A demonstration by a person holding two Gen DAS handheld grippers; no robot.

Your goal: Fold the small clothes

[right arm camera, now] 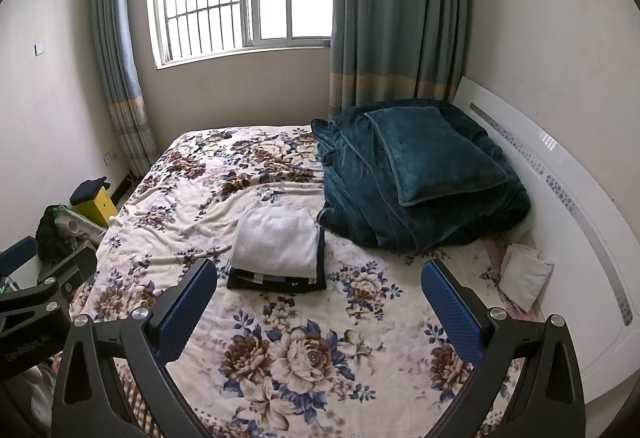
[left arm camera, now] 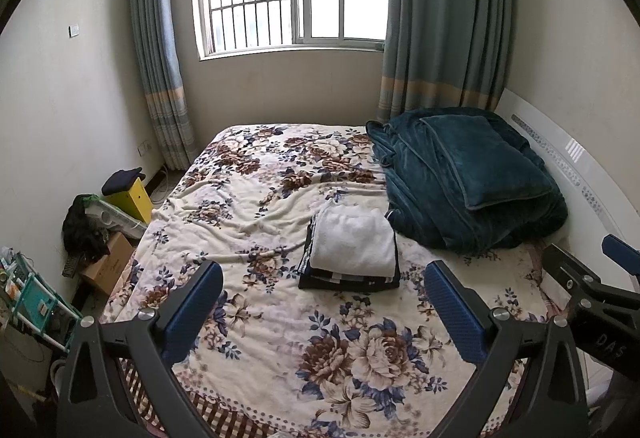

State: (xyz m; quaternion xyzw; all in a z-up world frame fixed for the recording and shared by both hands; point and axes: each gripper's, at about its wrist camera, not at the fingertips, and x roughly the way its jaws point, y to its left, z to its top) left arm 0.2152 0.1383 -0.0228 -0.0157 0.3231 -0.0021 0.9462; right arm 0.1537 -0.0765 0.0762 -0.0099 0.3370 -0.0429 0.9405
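A folded white garment lies on top of a small stack of folded dark clothes in the middle of the floral bed blanket. The stack also shows in the right wrist view, white piece over dark pieces. My left gripper is open and empty, held above the blanket just short of the stack. My right gripper is open and empty, to the right of the stack's near edge. The right gripper shows at the left view's right edge.
A heap of teal bedding with a pillow lies behind the stack at the right. A white headboard runs along the right side, with a small white pillow beside it. Boxes and clutter stand on the floor at the left.
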